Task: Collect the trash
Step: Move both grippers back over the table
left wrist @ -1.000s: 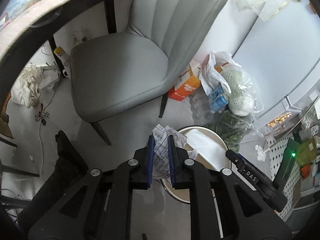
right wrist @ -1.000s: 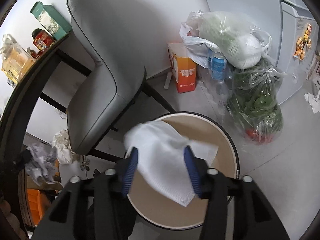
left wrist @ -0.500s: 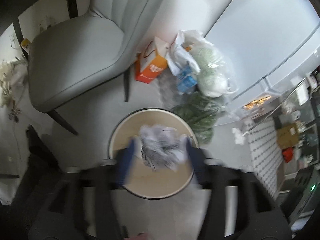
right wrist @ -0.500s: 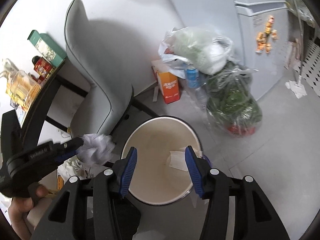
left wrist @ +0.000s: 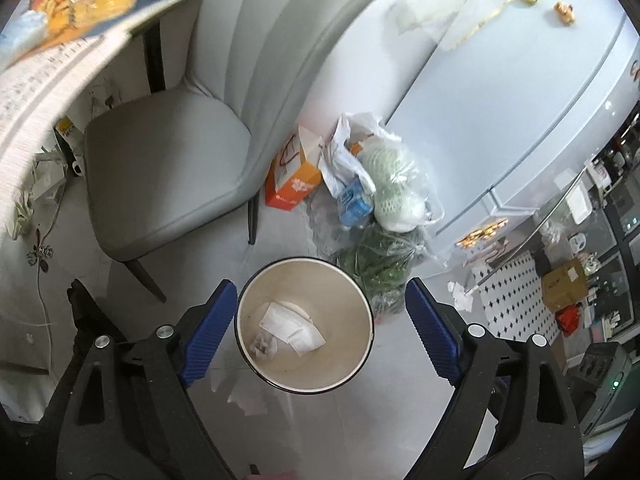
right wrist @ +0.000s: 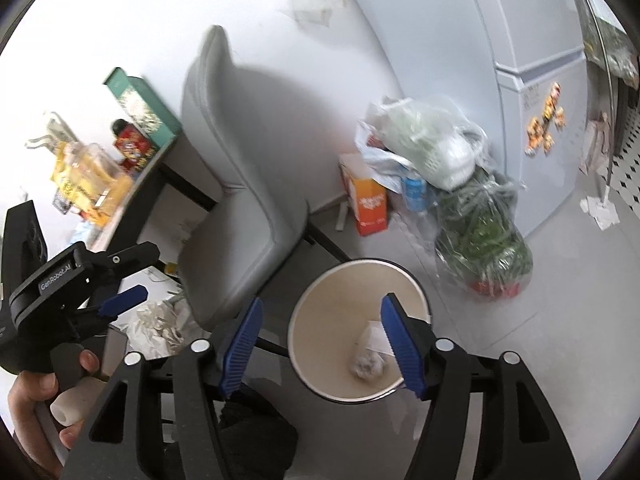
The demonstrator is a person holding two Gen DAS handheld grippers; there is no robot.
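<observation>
Trash now lies at the bottom of the waste bin (left wrist: 306,276): a crumpled paper ball (left wrist: 264,345) beside a flat white tissue (left wrist: 290,326), both well below the rim, which is where the task wants them. The left gripper (left wrist: 316,332) hangs above the bin with its blue pads (left wrist: 208,332) spread to either side of the rim and nothing between them; its jaws have just been opening, which fits a drop made from straight overhead so the paper falls inside rather than onto the floor. The right gripper (right wrist: 324,346) likewise points down at the bin, jaws just widened and bare, with the ball and tissue visible past its pads. From the right wrist view the left gripper is seen off to the side, held by the person's hand (right wrist: 38,390), clear of the bin. The bin stands on the floor between the grey chair (left wrist: 168,160) and the bags of vegetables (left wrist: 380,256), probably within easy reach of the table.
</observation>
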